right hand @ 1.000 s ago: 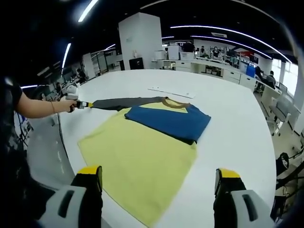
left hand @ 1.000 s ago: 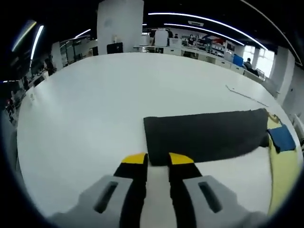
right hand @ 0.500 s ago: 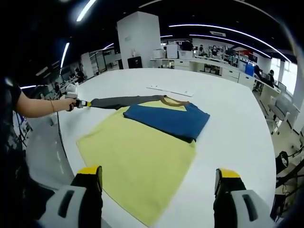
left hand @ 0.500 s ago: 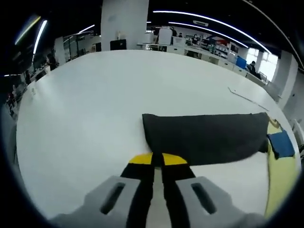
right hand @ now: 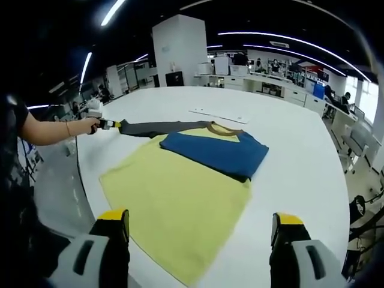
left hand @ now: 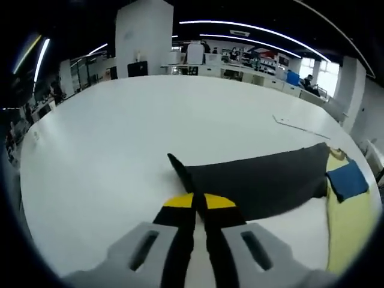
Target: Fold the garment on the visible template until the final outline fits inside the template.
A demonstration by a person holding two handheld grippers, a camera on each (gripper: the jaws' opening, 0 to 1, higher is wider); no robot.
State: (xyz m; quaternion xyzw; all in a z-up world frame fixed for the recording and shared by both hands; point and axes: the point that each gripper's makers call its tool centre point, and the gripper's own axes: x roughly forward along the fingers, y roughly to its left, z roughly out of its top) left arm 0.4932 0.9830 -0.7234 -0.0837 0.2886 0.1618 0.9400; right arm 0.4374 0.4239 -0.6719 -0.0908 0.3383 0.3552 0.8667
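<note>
The garment lies on a white table (right hand: pixel 288 144): a yellow body (right hand: pixel 177 198), a blue sleeve (right hand: pixel 216 153) folded across it, and a dark grey sleeve (left hand: pixel 258 177) stretched out sideways. My left gripper (left hand: pixel 198 201) is shut on the cuff edge of the grey sleeve, and that cuff corner is lifted off the table. In the right gripper view the left gripper (right hand: pixel 111 125) sits at the far left, held by a person's hand, with the grey sleeve (right hand: pixel 159 127) running from it. My right gripper (right hand: pixel 201 225) stands wide open above the yellow hem, holding nothing. No template outline is discernible.
A thin flat strip (right hand: pixel 219 114) lies on the table beyond the collar. The table's near edge (right hand: pixel 90 198) runs close to the yellow hem. A person's arm (right hand: pixel 45 132) reaches in from the left. Desks and a white pillar (right hand: pixel 177 51) stand far behind.
The left gripper went from open to shut on the grey sleeve's cuff and has raised that corner, pulling the sleeve slightly. The right gripper stayed open and still.
</note>
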